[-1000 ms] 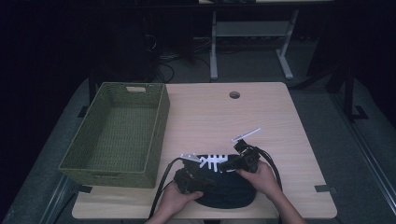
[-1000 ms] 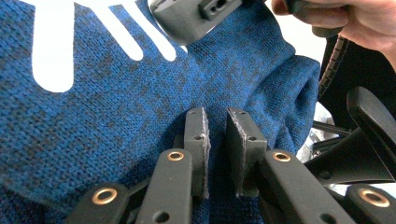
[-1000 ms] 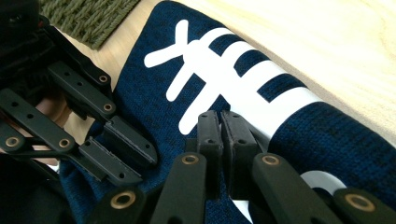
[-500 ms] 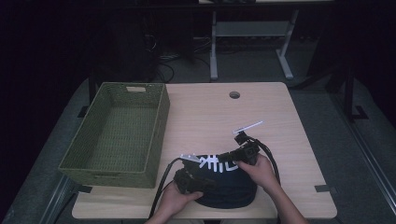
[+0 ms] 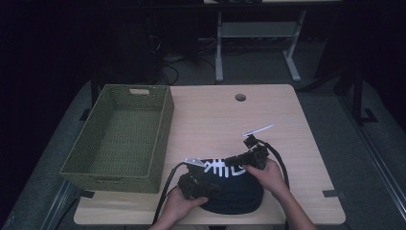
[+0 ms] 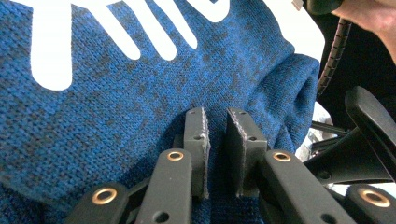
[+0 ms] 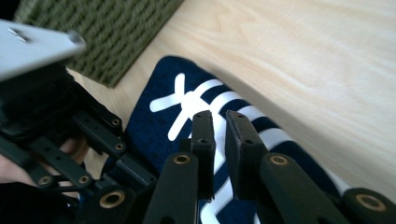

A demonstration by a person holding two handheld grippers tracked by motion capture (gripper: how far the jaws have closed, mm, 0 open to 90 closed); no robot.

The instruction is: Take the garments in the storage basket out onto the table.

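A dark blue knitted garment with white stripes (image 5: 230,184) lies bunched at the table's near edge, just right of the olive woven basket (image 5: 122,136). The left gripper (image 6: 215,123) presses into its knit, jaws slightly parted, pinching nothing. The right gripper (image 7: 218,122) hovers over the white print, jaws likewise narrowly apart and empty, seemingly hunting for a hold.

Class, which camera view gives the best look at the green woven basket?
The high view: the green woven basket shows whole, open and standing left of the dark blue garment. The right gripper view catches just a corner of its weave. The left gripper view looks at blue knit fabric instead.
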